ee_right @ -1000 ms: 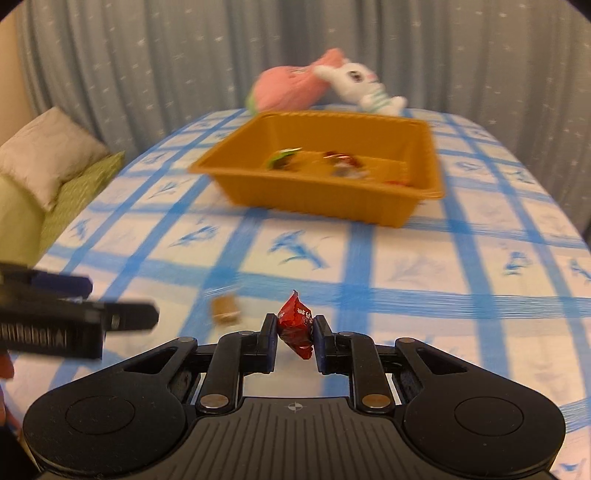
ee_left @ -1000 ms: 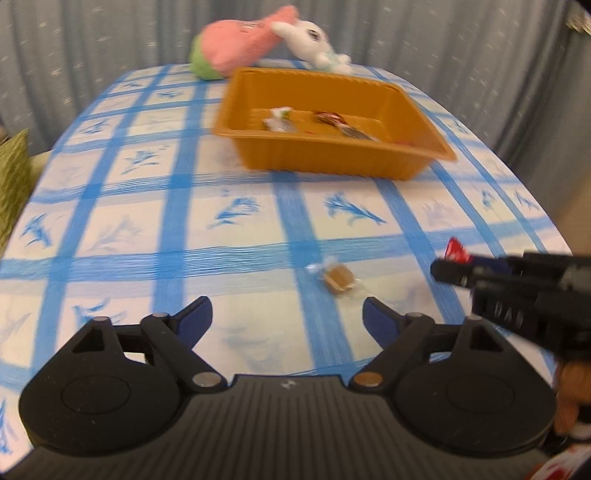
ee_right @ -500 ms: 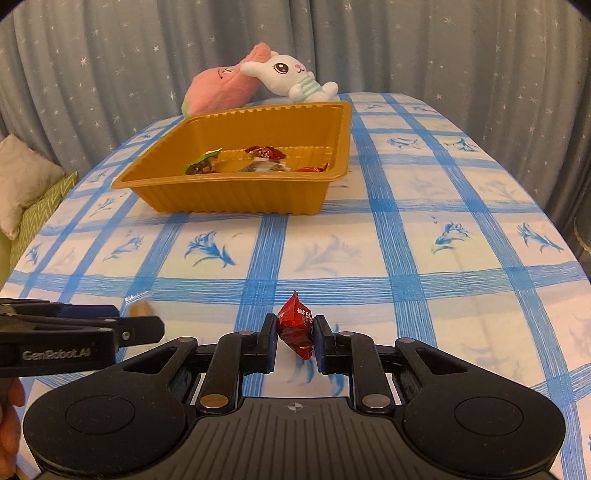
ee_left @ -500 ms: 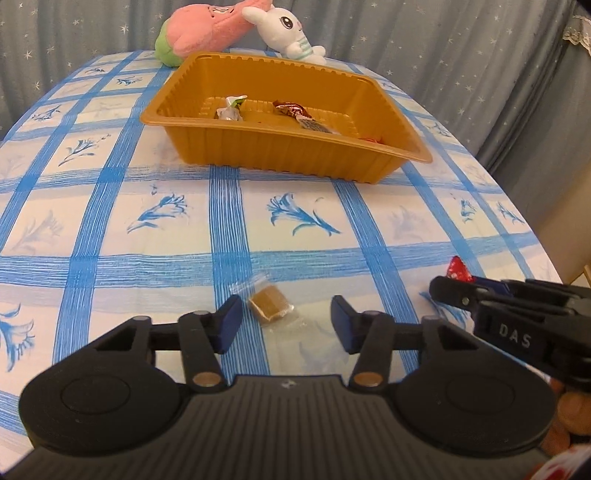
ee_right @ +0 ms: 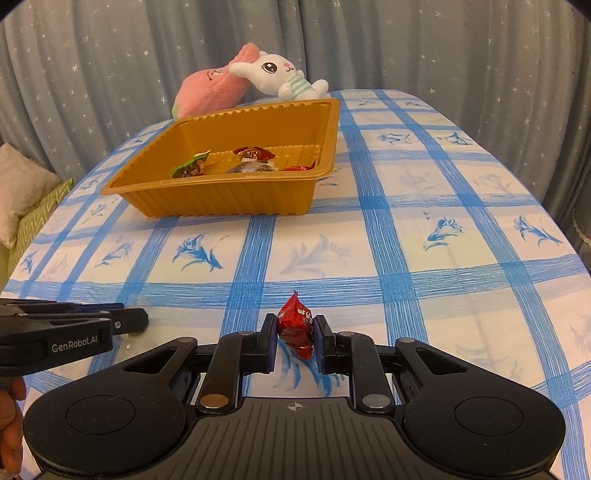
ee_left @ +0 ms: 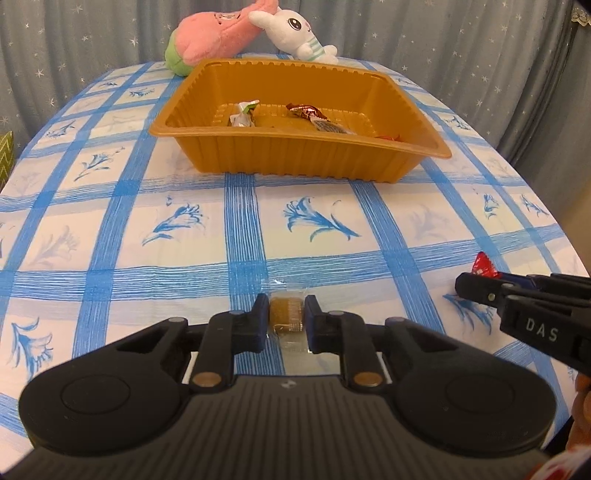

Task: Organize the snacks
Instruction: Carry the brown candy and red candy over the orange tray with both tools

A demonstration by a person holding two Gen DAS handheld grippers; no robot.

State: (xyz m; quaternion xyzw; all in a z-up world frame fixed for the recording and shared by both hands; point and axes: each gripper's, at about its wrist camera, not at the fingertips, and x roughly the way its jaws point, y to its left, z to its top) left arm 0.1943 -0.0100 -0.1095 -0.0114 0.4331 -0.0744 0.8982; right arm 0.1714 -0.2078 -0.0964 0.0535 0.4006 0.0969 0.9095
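— What sits where on the table (ee_left: 110, 229)?

— The tray (ee_left: 303, 162) stands toward the far end, with several wrapped snacks (ee_left: 310, 112) inside it. Behind it, at the far edge, two plush toys (ee_left: 258, 33) lie touching each other.

— And nearer?

— The left gripper (ee_left: 286, 315) is at the near edge with a clear-wrapped candy (ee_left: 286, 314) between its fingers. The right gripper (ee_right: 295, 332) is to its right, level with it, with a foil-wrapped candy (ee_right: 295, 326) between its fingers. Both are well before the tray.
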